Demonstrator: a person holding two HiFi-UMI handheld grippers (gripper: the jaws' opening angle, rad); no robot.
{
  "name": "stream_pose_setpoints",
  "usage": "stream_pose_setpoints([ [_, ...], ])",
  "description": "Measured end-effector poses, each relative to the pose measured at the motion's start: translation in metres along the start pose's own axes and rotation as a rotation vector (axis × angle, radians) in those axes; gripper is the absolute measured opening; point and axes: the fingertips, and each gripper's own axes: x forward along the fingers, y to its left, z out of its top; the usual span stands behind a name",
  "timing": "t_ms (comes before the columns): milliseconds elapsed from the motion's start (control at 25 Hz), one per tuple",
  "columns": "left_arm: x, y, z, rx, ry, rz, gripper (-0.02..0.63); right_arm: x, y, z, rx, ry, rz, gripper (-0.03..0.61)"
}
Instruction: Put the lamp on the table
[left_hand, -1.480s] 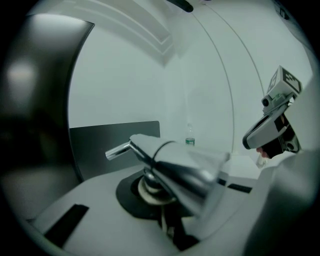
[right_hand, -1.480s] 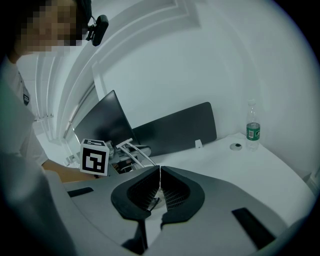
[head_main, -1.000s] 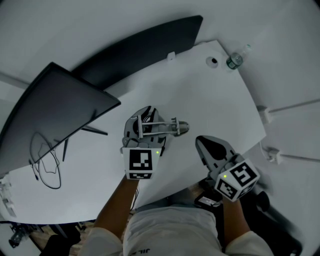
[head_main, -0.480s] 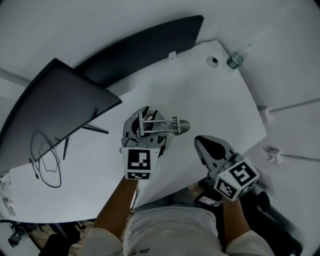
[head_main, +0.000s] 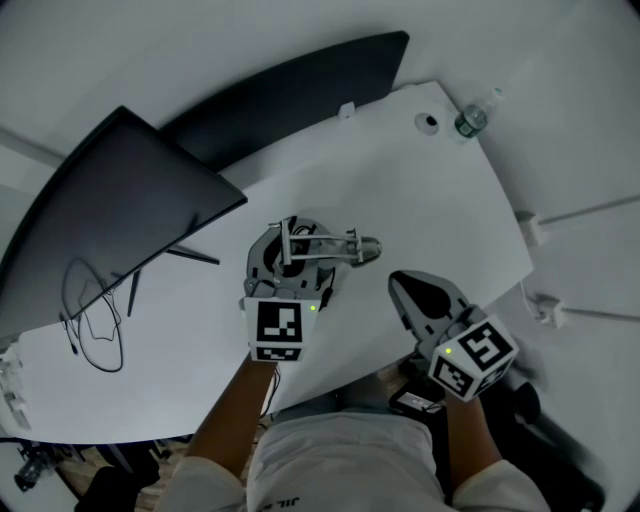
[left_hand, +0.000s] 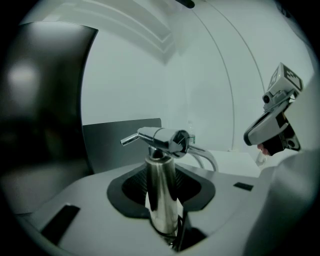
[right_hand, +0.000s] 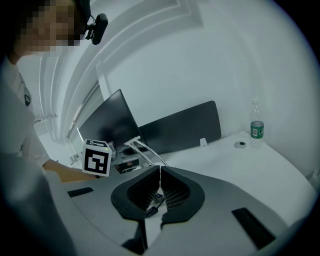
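Note:
The lamp (head_main: 322, 246) is chrome, with a thin jointed arm and a small head pointing right, and it stands upright on the white table (head_main: 440, 210). My left gripper (head_main: 287, 262) is around its post (left_hand: 160, 195). The jaws are opening, and the post stands between them with a gap on each side. My right gripper (head_main: 408, 288) hangs over the table's near edge, right of the lamp, shut and empty. From the right gripper view (right_hand: 160, 176) I see the lamp arm (right_hand: 146, 151) beside the left gripper's marker cube (right_hand: 97, 157).
A dark monitor (head_main: 115, 215) stands on the table's left part, with loose cables (head_main: 95, 325) below it. A long black panel (head_main: 290, 90) lies behind the table. A water bottle (head_main: 470, 118) and a round cable hole (head_main: 428, 122) sit at the far right corner.
The left gripper's jaws have spread apart around the lamp post, and the gripper has eased back a little. The lamp stays in place. The right gripper has not moved.

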Motion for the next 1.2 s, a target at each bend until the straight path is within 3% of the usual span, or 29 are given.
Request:
stream_pose_setpoints([
  [280,-0.005,0.001,-0.003,0.000,0.009,0.003,0.144,-0.003,0.005,-0.003,-0.004,0.001,0.004,0.032],
  [1200,-0.045,0.002,-0.012,-0.012,0.006,0.026,0.144,-0.020,0.029,-0.008,-0.026,-0.018,0.012,0.032],
])
